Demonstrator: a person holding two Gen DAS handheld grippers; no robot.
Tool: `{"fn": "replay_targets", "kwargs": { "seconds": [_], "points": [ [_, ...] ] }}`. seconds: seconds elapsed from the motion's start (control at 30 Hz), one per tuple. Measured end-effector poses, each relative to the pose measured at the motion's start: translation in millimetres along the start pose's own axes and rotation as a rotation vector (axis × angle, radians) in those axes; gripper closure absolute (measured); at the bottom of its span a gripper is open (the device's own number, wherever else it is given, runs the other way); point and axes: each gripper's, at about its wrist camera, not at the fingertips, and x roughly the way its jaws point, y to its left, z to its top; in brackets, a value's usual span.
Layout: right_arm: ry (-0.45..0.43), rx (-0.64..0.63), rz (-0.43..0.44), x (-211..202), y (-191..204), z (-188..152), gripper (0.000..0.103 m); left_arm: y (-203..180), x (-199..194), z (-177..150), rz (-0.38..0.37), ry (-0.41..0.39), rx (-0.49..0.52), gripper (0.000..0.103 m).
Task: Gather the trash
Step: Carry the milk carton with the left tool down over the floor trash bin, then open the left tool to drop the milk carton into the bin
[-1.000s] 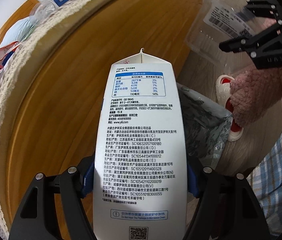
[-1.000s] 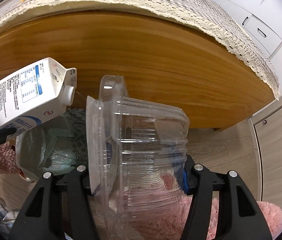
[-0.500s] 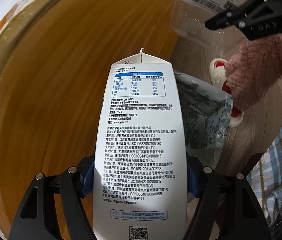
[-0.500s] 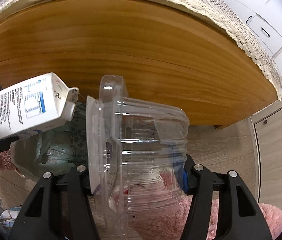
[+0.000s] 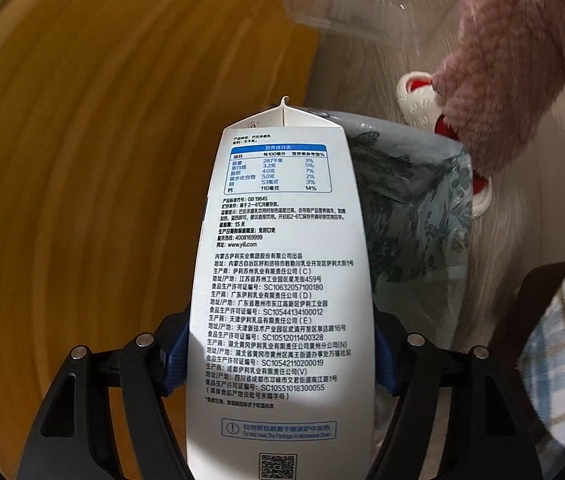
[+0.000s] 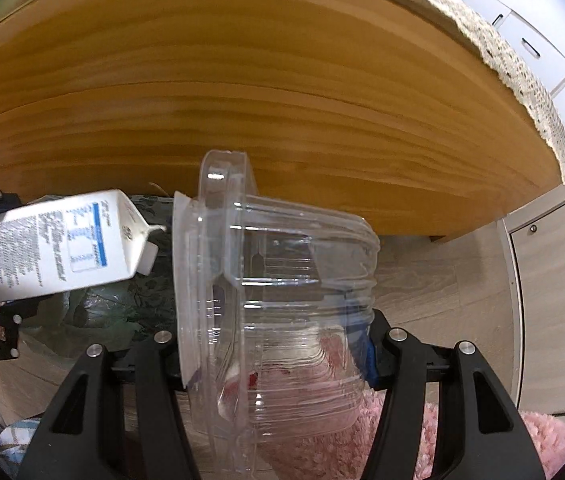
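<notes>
My left gripper [image 5: 280, 364] is shut on a white milk carton [image 5: 282, 280] with blue print, its gable top pointing over the open mouth of a patterned trash bag [image 5: 414, 220] on the floor. The carton [image 6: 54, 248] and the bag [image 6: 122, 308] also show at the left of the right wrist view. My right gripper [image 6: 272, 356] is shut on a clear plastic clamshell box [image 6: 282, 300], held to the right of the bag; its blurred edge shows at the top of the left wrist view [image 5: 322, 4].
A wooden table side [image 6: 242, 80] stands right behind the bag, with a lace cloth edge [image 6: 522, 80] above. The person's pink fuzzy trouser leg [image 5: 502, 60] and white-and-red slipper [image 5: 418, 100] stand on the wood floor beside the bag. White cabinets [image 6: 534, 32] are at far right.
Both grippers have moved down and closer to the bag. The tabletop clutter has left both views, and the carton's top now sits over the bag's mouth.
</notes>
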Motion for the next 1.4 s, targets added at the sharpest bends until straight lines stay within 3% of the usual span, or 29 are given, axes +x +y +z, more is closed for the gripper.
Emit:
{"fn": "replay_targets", "kwargs": {
  "seconds": [0.2,0.3,0.37,0.5,0.87,1.1,1.4],
  "points": [
    [0.019,0.004,-0.004,7,2,5,0.046,-16,48,14,0.023,0.036,0.118,0.034],
    [0.043,0.004,-0.013,13,4,7,0.046,-18,69,20,0.024,0.062,0.126,0.034],
    [0.064,0.008,-0.022,16,4,9,0.046,-16,82,19,-0.012,0.074,0.124,0.035],
    [0.113,0.021,-0.027,30,3,11,0.046,-25,104,13,0.018,0.082,0.207,0.035],
    [0.126,-0.006,-0.018,36,7,17,0.046,-28,150,14,0.007,0.158,0.188,0.029],
    [0.104,-0.015,0.006,33,7,15,0.046,-25,144,8,0.029,0.146,0.163,0.016],
    [0.096,-0.021,0.008,30,6,13,0.046,-8,97,10,0.042,0.093,0.088,0.007]
  ]
}}
